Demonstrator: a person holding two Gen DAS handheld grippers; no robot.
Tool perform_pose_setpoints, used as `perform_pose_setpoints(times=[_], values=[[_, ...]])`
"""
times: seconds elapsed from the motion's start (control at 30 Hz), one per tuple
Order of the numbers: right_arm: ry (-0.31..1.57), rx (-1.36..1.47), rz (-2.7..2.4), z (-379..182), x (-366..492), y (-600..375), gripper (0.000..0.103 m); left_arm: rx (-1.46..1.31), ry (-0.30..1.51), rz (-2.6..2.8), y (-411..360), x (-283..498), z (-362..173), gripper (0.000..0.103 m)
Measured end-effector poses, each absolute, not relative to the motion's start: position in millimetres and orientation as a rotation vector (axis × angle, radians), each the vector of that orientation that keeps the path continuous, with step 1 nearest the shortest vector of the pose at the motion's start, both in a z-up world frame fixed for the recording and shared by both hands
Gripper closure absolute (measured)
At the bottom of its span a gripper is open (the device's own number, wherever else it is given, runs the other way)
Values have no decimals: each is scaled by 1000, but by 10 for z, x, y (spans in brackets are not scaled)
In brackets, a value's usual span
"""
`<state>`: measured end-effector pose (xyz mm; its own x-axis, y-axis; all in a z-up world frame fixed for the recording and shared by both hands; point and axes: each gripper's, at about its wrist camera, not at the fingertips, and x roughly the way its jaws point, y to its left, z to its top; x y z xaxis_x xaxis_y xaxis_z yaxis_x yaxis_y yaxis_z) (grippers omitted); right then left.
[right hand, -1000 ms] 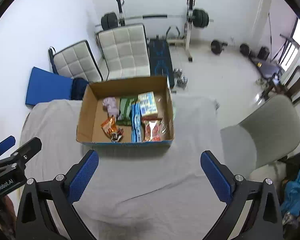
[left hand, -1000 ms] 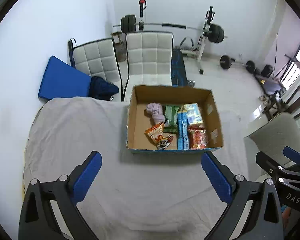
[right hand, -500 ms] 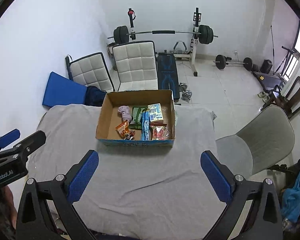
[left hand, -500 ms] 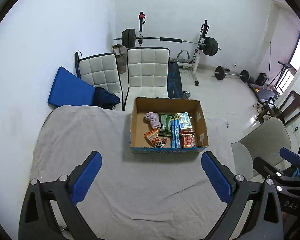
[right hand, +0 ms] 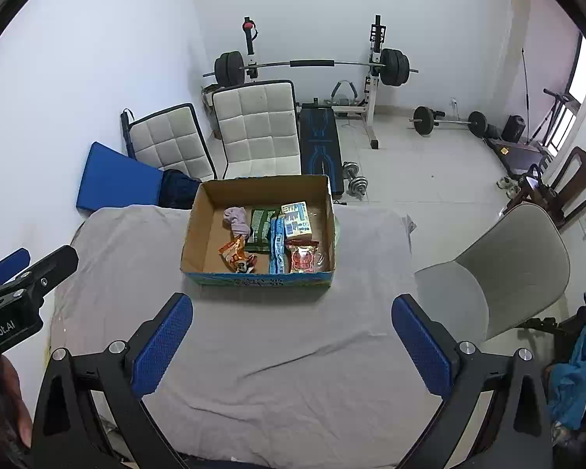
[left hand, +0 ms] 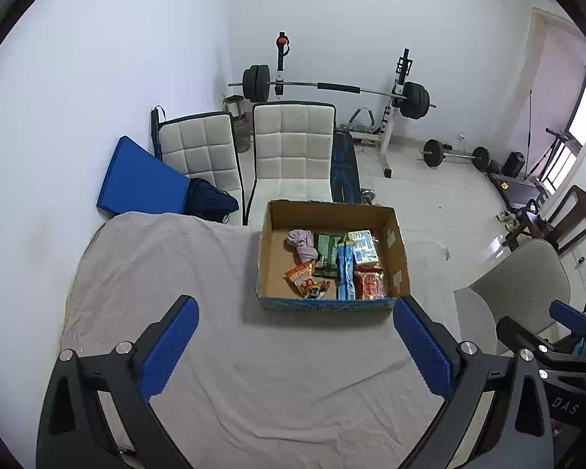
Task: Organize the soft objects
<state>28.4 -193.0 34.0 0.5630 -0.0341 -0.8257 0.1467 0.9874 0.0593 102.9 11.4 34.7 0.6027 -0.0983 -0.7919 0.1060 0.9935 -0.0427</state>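
Pulled back and up from the cardboard box [left hand: 334, 258] since a second ago, box now smaller in both views. Left tongs [left hand: 293, 342] and right tongs [right hand: 291, 338] spread wide, holding nothing, hovering above the grey-draped worktop [left hand: 199, 273] on the near side of the box. Soft items inside the box: lilac cloth [left hand: 301, 243] at the far left, snack packets [left hand: 365, 283] beside it toward the right wall. Risk ahead, likely: slippery, yielding packets sliding from a shallow pinch, or a tong tip catching the box wall and dragging the box across the loose cloth.
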Motion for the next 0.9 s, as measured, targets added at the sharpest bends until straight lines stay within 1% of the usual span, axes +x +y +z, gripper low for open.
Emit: perform_pose_setpoints(times=[0.4,0.9], values=[[959,90,-164,174,593,-1948,0,15,928,-104,121,1270,164,1],[950,69,-172,160,742,-1953,0,33,951,-102,91,1309,55,1]])
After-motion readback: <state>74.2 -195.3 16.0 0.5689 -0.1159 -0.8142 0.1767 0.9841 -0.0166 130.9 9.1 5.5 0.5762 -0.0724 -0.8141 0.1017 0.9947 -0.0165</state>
